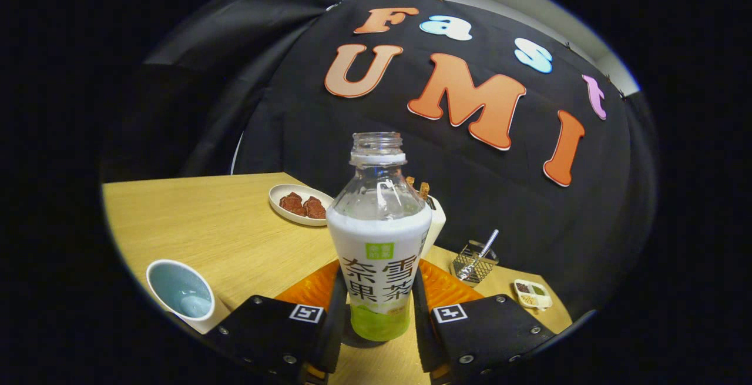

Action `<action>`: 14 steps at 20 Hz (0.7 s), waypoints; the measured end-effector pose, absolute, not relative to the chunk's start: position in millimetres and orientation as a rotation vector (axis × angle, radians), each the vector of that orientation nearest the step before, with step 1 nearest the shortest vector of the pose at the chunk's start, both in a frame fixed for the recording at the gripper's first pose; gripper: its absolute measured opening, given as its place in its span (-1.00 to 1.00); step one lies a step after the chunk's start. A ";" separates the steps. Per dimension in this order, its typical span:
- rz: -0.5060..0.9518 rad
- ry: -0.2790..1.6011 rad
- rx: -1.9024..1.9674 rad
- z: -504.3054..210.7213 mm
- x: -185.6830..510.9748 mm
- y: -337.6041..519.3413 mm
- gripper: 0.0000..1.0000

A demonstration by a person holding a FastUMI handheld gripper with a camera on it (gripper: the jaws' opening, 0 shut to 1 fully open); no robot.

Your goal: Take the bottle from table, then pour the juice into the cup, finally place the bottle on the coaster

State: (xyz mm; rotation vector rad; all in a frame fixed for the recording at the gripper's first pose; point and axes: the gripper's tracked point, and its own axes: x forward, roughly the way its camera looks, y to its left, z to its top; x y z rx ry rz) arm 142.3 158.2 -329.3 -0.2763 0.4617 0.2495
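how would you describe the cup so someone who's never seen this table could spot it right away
On the wooden table, start at the uncapped bottle standing between the gripper fingers, which sit against its sides. The cup is off to the bottle's left, near the table's edge. Unlike the shallow plate of brown food farther back, it is a deep round cup, white outside, pale blue inside.

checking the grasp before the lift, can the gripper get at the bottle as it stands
Probably yes. The bottle stands upright and uncapped between the jaws of the gripper, which flank its lower label closely. Nothing sits between them; whether both already press on it cannot be told.
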 end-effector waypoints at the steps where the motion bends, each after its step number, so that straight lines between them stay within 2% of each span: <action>1: 0.246 0.475 -0.256 -332.9 142.1 157.0 0.07; 11: 0.200 0.595 -0.036 -368.2 142.1 145.9 0.07; 14: 0.187 0.594 0.007 -370.6 144.5 142.1 0.16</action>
